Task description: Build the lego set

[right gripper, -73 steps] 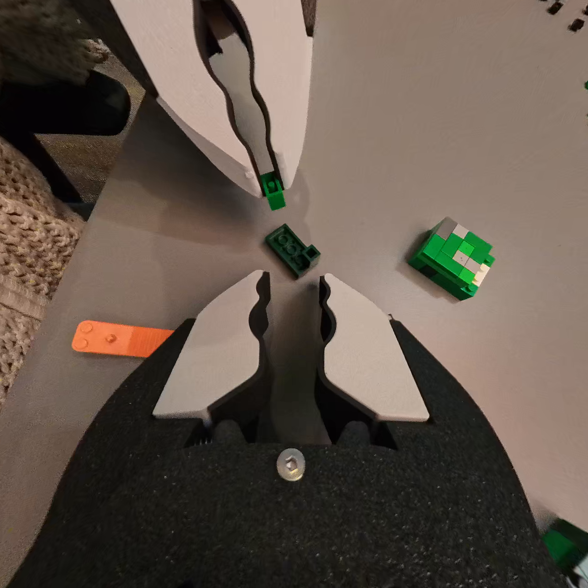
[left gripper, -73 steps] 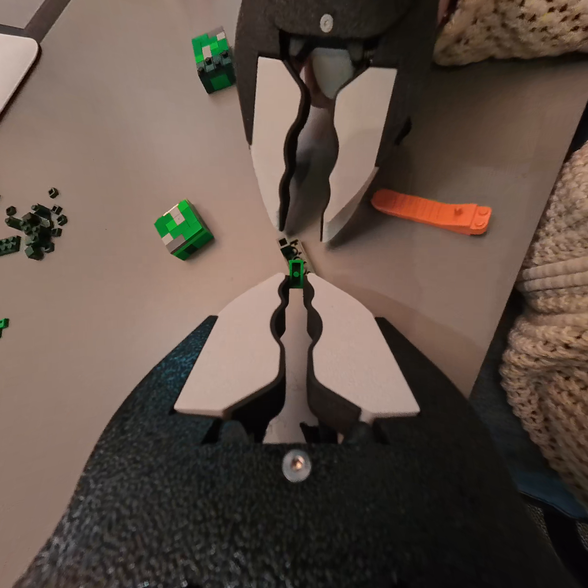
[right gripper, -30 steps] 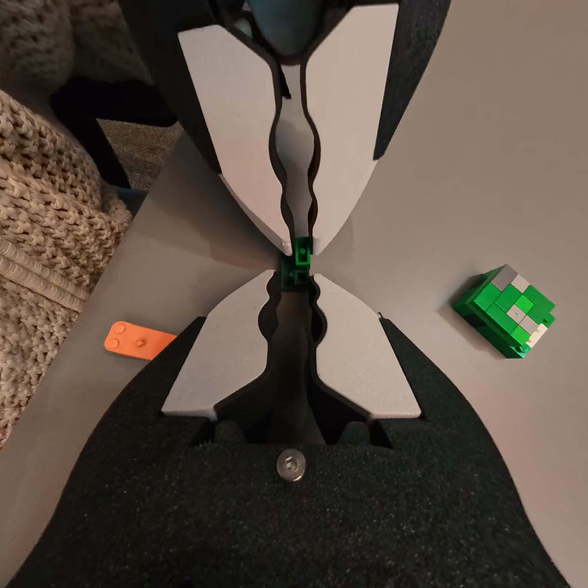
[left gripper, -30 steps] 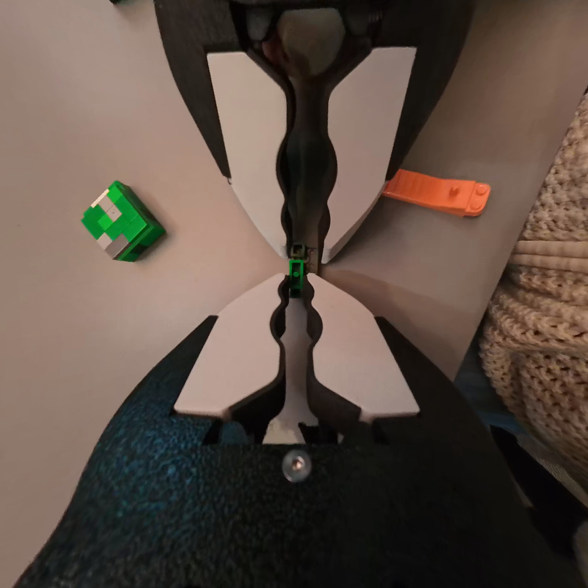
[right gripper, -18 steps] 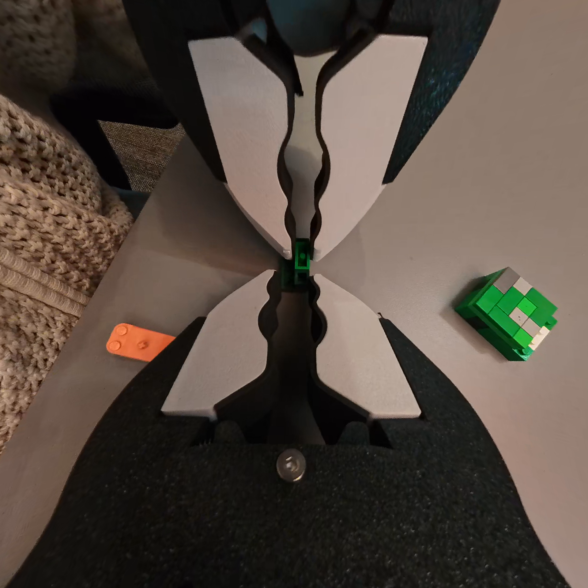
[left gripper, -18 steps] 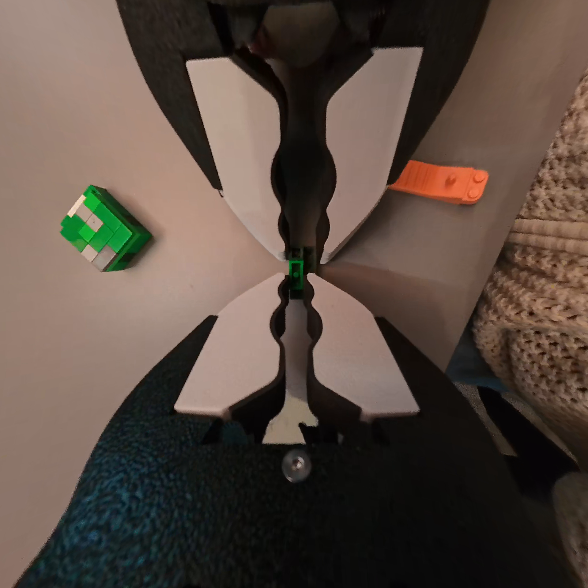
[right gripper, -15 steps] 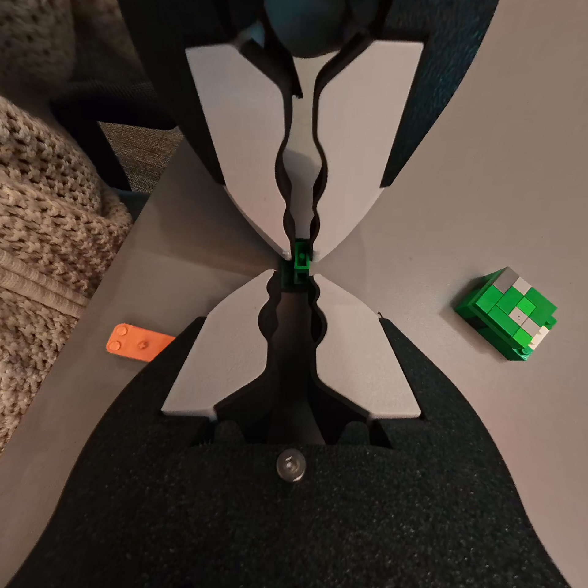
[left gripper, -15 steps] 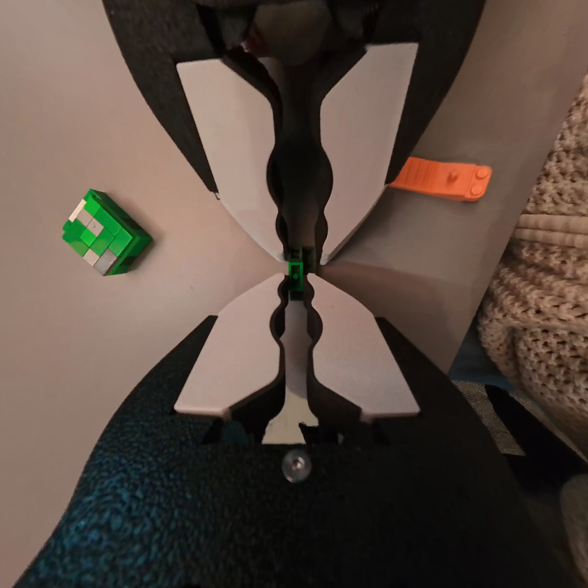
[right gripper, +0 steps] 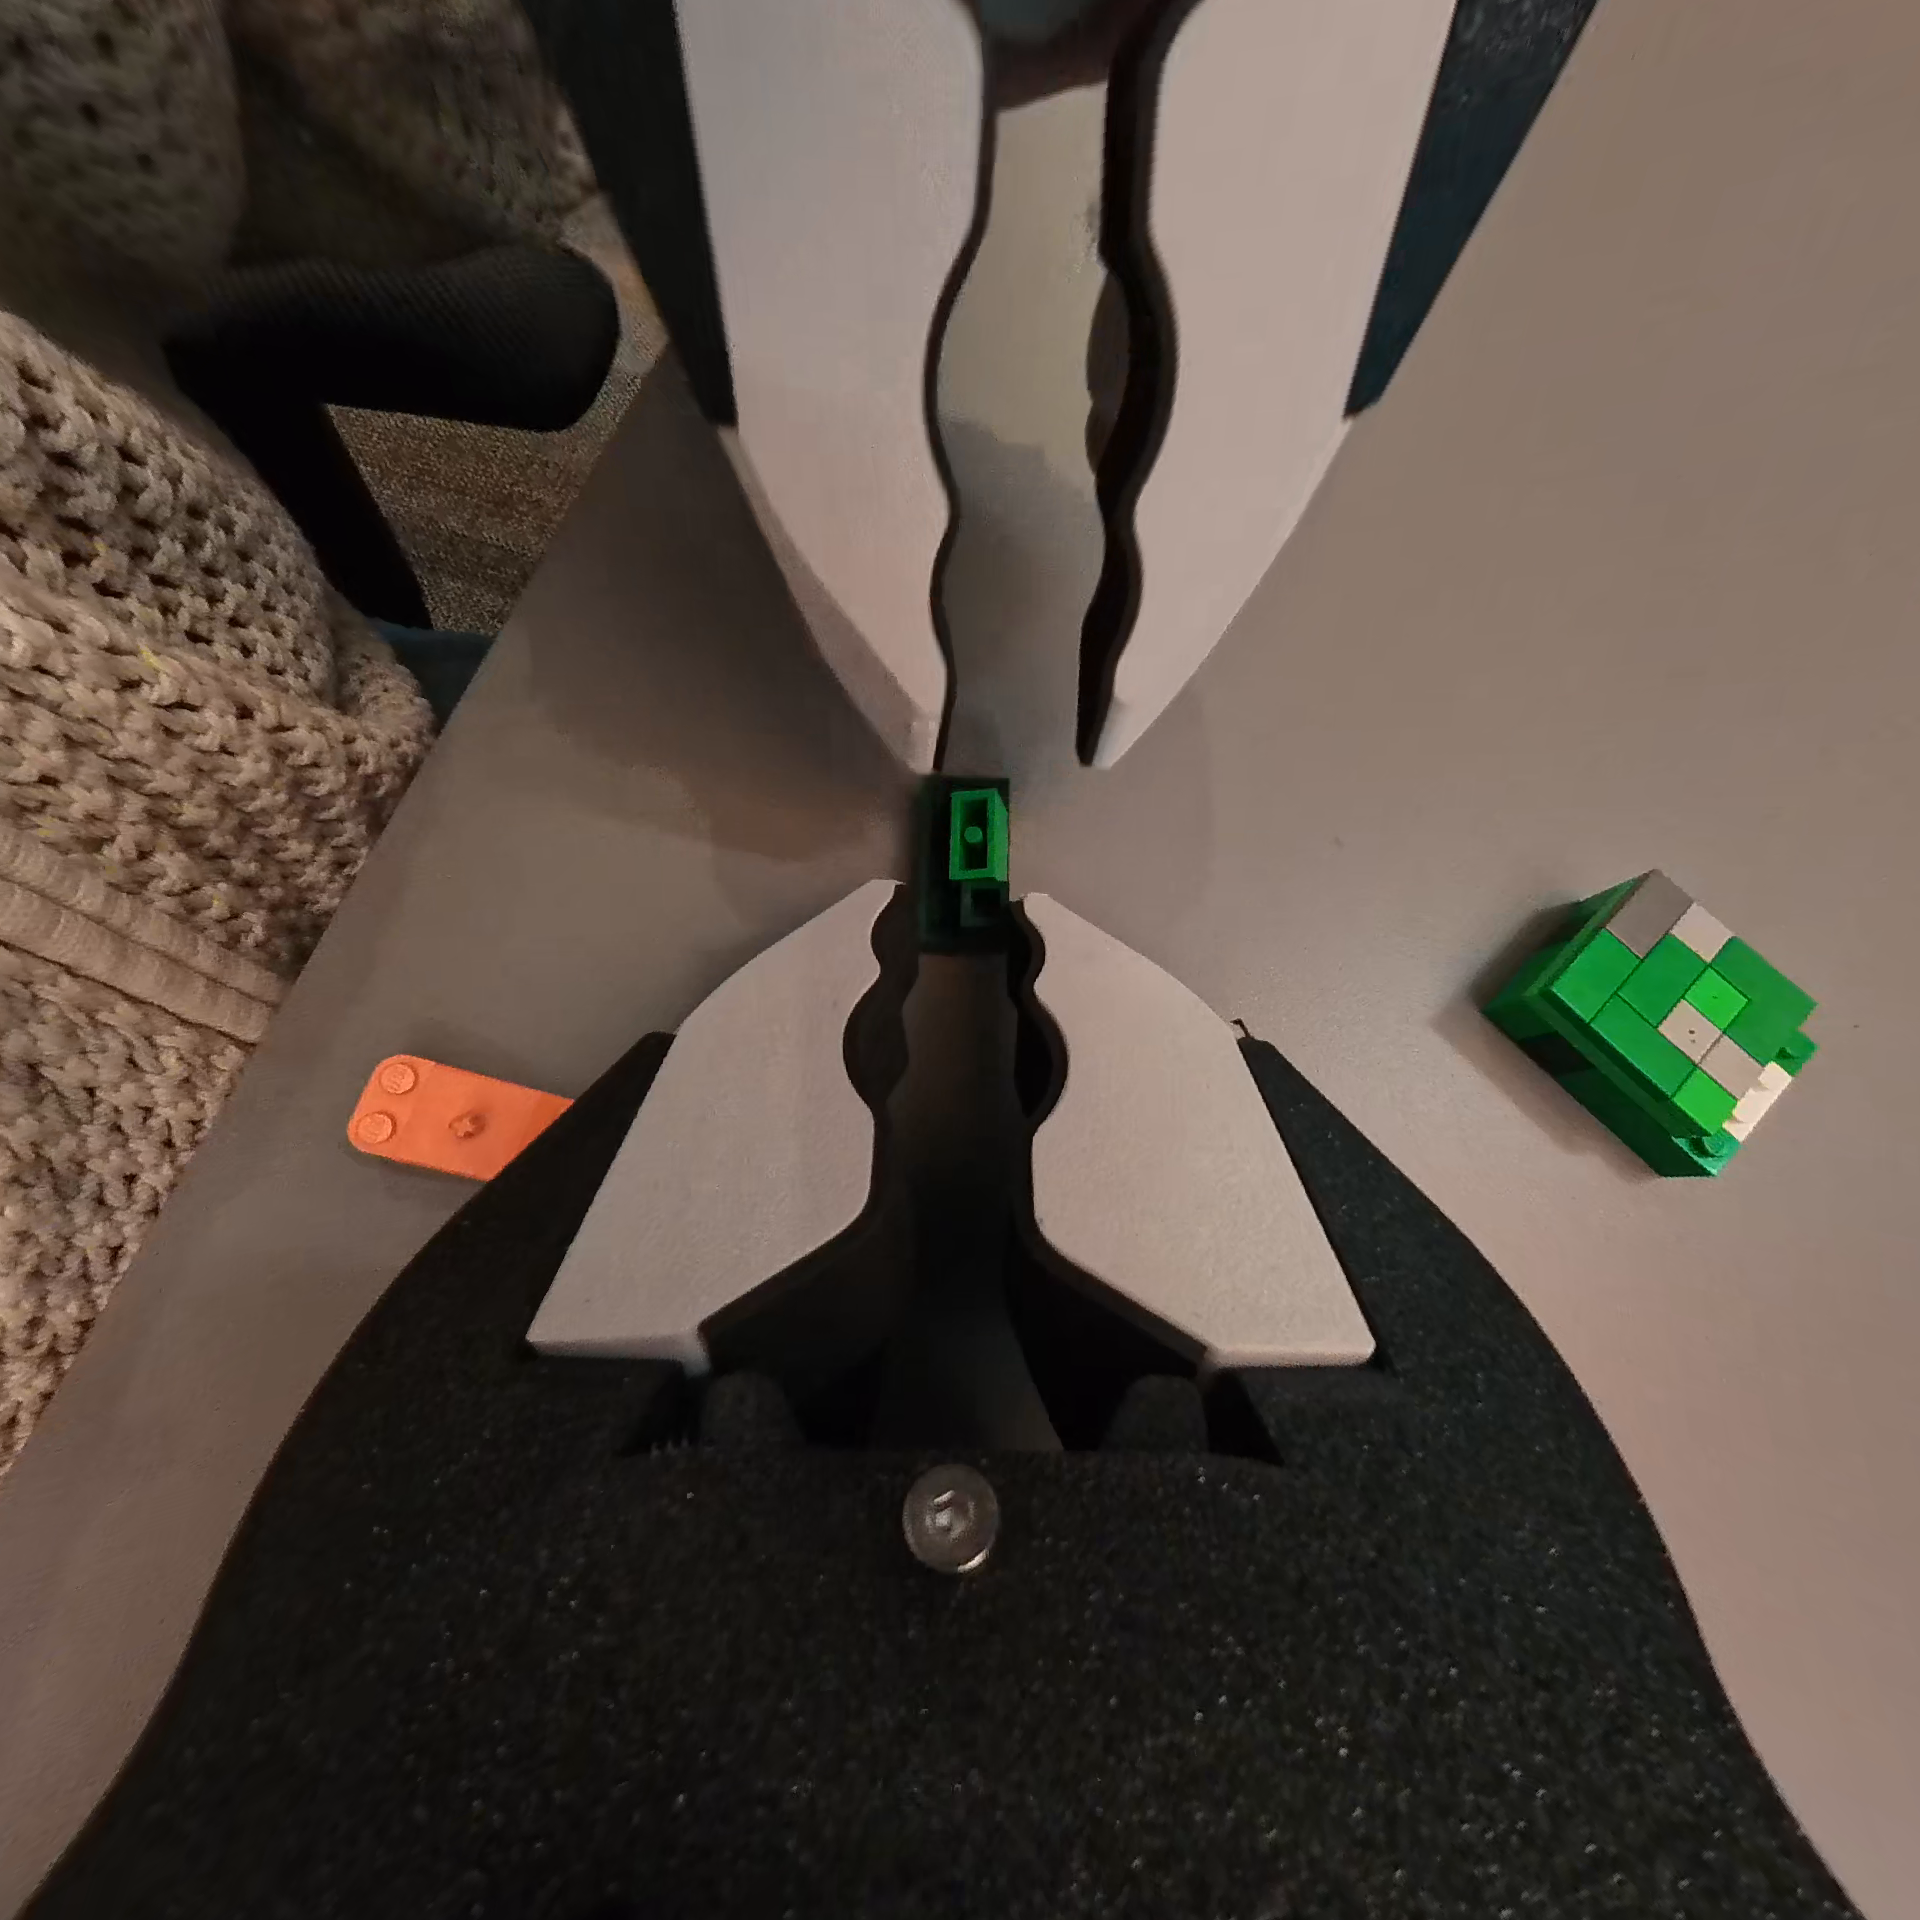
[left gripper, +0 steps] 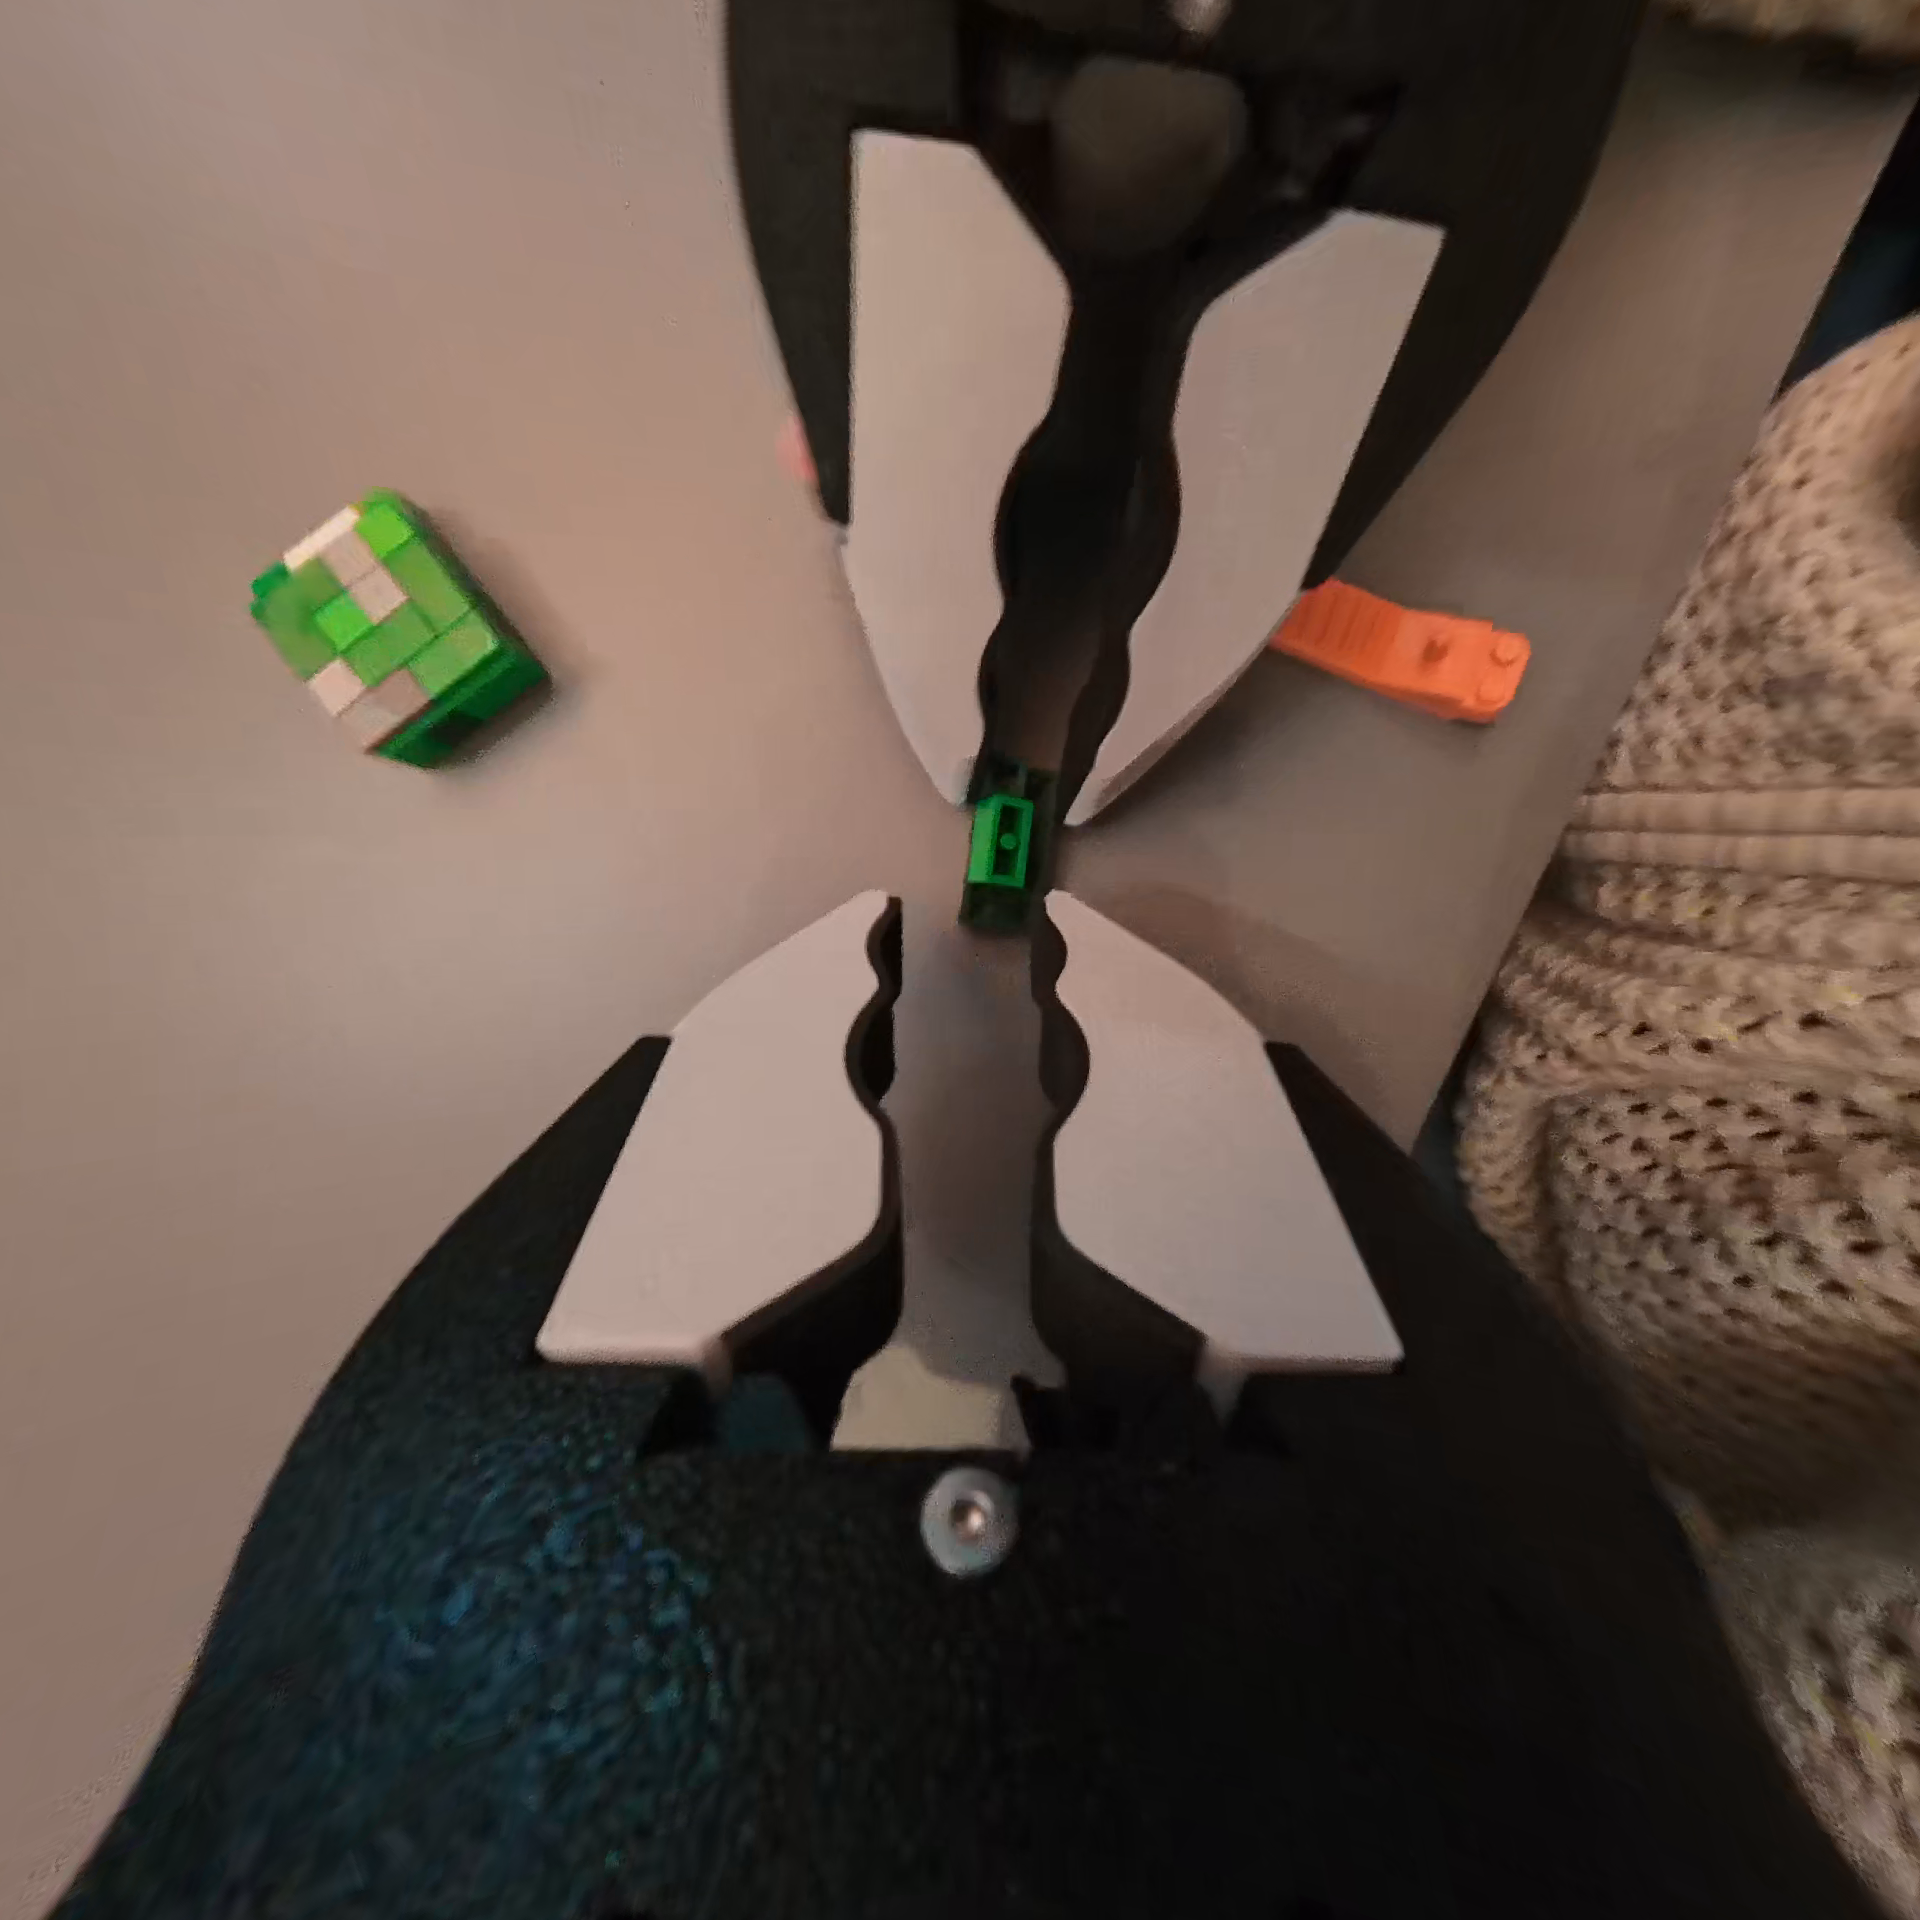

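Between the two facing tongs in the left wrist view sits the small green brick pair [left gripper: 1000, 854], held up off the desk [left gripper: 312, 1039]. My left tongs [left gripper: 971, 909] are parted, fingertips clear of the piece on both sides, gripping nothing. The right tongs [left gripper: 1013, 816] opposite are clamped on its far end. I judge it light, rigid and slick plastic, too tiny for a wide bite, so pinch the flat side walls only. The part-built green and grey block [left gripper: 395, 629] lies toward the desk's left side, well apart. An orange brick separator [left gripper: 1403, 660] lies near the right edge, partly behind the right tongs. A knitted sleeve [left gripper: 1704, 935] hangs just off that edge.

Right wrist view: right tongs [right gripper: 961, 899] closed on the dark green lower end of the brick pair [right gripper: 975, 844]. Left tongs [right gripper: 1013, 758] gape just past its top. The block [right gripper: 1652, 1023] sits right, the separator [right gripper: 447, 1117] near the left edge, the sleeve [right gripper: 135, 779] beyond it. Nothing blocks the path to the block. I'd guess the stud joint could pop if twisted.
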### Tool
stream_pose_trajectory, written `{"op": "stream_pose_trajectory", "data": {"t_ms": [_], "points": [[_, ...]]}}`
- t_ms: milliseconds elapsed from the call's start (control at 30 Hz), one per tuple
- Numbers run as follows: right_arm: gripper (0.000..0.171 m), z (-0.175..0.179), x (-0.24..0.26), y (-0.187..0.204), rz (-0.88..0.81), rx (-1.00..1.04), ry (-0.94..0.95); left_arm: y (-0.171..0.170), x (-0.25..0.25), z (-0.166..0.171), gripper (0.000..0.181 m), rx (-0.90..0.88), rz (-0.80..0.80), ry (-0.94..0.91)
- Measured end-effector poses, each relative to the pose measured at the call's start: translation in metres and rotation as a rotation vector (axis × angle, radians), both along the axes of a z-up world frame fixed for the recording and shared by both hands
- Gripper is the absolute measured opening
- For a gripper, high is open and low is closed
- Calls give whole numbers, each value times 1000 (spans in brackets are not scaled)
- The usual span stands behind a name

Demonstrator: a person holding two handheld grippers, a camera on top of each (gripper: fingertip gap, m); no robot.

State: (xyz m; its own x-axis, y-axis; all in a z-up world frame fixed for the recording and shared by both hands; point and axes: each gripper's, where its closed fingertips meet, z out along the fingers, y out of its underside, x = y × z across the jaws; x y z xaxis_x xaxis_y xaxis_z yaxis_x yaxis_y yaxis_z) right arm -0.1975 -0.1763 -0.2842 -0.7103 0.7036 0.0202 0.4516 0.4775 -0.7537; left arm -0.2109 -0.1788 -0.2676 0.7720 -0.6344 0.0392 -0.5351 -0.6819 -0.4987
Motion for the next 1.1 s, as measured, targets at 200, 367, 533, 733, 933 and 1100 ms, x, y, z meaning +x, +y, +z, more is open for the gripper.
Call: {"op": "stream_pose_trajectory", "data": {"t_ms": [200,367,533,733,933,1100], "points": [[16,3,3,-4,21,-18,10,-5,-11,9,39,-10,206,-264],[16,19,8,-6,35,-61,29,-3,-8,28,56,-18,431,-676],[16,39,13,-8,47,-93,65,-4,7,43,58,-117,511,-1006],[16,48,19,-15,74,-97,78,-9,28,45,54,-246,578,-1193],[16,49,21,-20,94,-108,70,-7,38,49,43,-254,562,-1315],[15,49,21,-21,94,-113,67,-9,43,50,38,-266,534,-1338]]}}
